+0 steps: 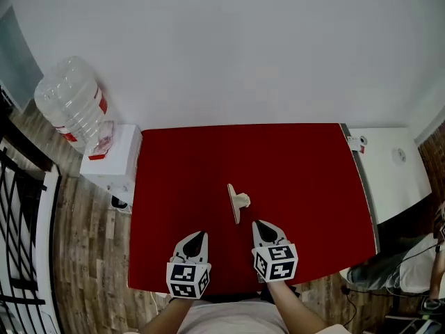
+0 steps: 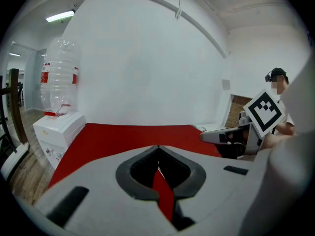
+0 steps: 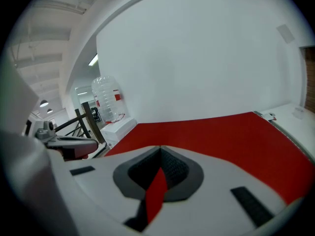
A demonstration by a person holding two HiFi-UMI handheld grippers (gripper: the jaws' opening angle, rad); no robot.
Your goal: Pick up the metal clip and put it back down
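Note:
The metal clip (image 1: 237,202), a pale thin piece with a small knob on its side, lies near the middle of the red table (image 1: 306,179). My right gripper (image 1: 259,223) hovers just in front of the clip and to its right, apart from it, jaws shut and empty. My left gripper (image 1: 197,235) is further left near the table's front edge, also shut with nothing in it. In the left gripper view the closed jaws (image 2: 158,146) point over bare red cloth; the right gripper view (image 3: 160,148) shows the same. Neither gripper view shows the clip.
A white water dispenser (image 1: 111,164) with a clear bottle (image 1: 73,108) stands off the table's far left corner. A white cabinet (image 1: 389,176) adjoins the right edge. A black railing (image 1: 21,207) runs at the left. A person (image 2: 278,107) sits at the right.

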